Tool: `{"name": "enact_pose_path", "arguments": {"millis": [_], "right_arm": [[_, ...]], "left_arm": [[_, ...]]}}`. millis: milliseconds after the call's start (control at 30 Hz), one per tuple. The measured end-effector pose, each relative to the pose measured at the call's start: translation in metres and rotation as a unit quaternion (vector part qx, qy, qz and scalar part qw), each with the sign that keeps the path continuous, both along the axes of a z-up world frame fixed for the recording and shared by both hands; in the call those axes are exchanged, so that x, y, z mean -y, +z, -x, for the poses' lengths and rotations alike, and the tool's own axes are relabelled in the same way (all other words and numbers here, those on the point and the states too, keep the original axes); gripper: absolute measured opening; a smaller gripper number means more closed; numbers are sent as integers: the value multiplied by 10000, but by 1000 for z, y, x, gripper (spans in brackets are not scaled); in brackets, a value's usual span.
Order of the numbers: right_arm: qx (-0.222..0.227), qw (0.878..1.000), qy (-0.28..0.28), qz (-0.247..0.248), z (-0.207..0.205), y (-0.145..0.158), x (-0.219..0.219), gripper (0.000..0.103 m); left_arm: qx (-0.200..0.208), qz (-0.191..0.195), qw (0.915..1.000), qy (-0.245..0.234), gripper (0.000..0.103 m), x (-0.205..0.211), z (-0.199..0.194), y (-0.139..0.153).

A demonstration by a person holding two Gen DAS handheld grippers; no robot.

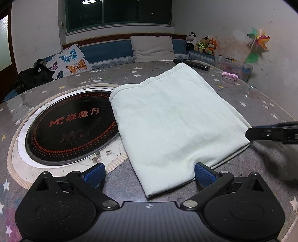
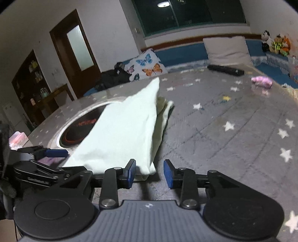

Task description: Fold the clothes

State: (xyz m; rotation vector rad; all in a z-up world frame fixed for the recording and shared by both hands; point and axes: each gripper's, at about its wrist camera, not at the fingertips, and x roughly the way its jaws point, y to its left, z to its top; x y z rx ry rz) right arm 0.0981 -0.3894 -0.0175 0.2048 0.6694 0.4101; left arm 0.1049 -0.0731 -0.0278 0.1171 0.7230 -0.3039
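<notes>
Left wrist view: pale green folded garment [image 1: 173,119] flat on star-print tablecloth [image 1: 260,104], its left edge overlapping round black induction cooktop [image 1: 74,128]. Left gripper [image 1: 149,176] spread wide, blue pads either side of garment's near corner, gripping nothing. Right gripper [image 1: 249,133] tip at garment's right corner.

Right wrist view: right gripper [image 2: 150,172] parted, empty, garment corner [image 2: 145,167] just ahead of left pad. Left gripper [image 2: 55,153] at garment's far side. Black remote [image 2: 226,70] near table's far edge.

Dim indoor light, ceiling lamp [image 1: 89,1] reflected in window, fisheye-curved edges, right view motion-blurred
</notes>
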Motion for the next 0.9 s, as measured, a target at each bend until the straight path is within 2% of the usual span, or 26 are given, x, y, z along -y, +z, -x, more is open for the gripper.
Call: {"name": "enact_pose_path", "arguments": {"millis": [267,433,533,667,800,900], "right_arm": [[40,9997,-210,-119,-7,9,5,12],[65,9992,-342,-193,-12,15,8,16],[167,9995,-47,-268,-24,21,-11,20],[259,9989,305,-262,-38,23,-38,37],[238,9975,642,-189,-49,19,-64,39],[182,9975,680,-19,-52,11,-73,39]], "left_arm": [[-31,-24,10000,71,103,-2,2,4],[143,-11,9998,137,103,-3,1,15],[172,-13,9996,236,103,-5,-5,18],[69,-52,9992,391,103,-10,-15,14],[14,-39,9989,460,103,-15,-18,9],[-35,-34,9989,476,103,-19,-18,6]]}}
